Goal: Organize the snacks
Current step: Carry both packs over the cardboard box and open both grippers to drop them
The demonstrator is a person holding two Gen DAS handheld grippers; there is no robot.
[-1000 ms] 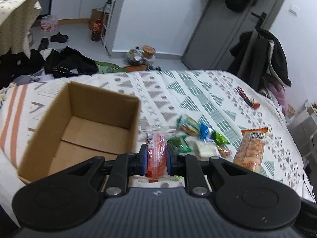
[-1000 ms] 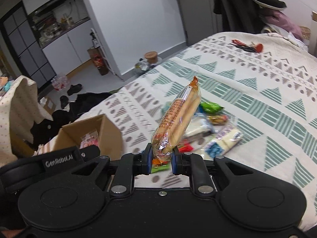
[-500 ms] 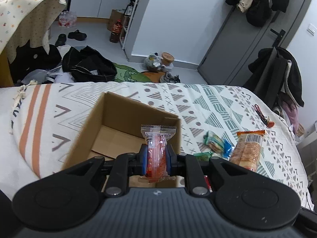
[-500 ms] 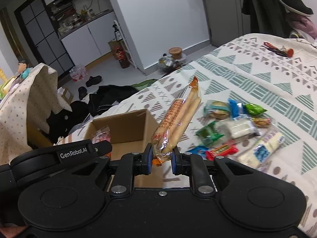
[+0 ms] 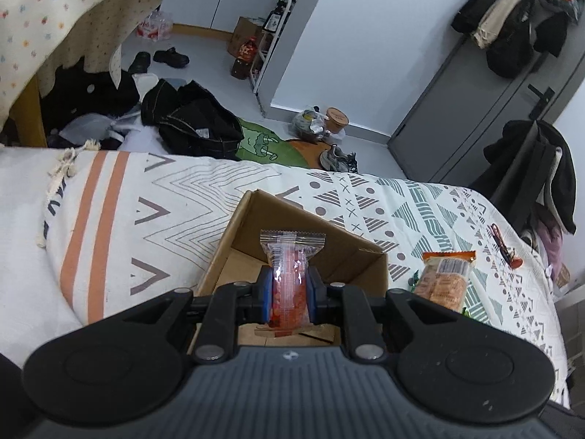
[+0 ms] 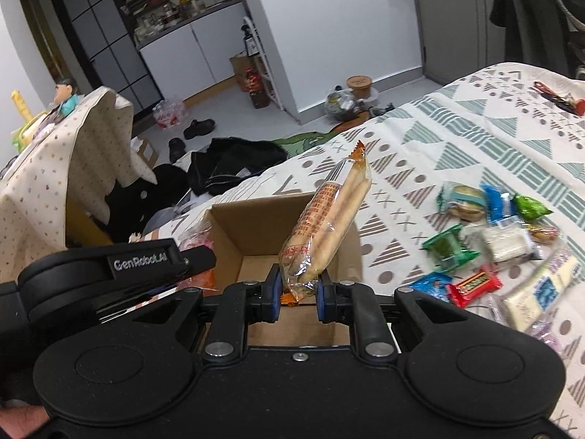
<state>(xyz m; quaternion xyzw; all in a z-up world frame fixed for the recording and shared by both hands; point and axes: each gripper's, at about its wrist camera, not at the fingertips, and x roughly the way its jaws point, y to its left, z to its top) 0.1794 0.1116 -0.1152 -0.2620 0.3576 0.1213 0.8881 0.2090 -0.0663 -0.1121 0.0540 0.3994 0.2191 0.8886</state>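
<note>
Pinching crinkly red packet (image 5: 290,278) over cardboard box (image 5: 321,252).

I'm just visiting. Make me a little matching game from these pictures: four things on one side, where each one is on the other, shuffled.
Things:
1. red snack packet
2. long biscuit pack
3. cardboard box
4. green candy

Places:
A. lying in the loose pile on the bedspread
B. pinched in the left tongs
C. open, sitting on the bed
D. pinched in the right tongs

Pairs: 1-B, 2-D, 3-C, 4-A
</note>
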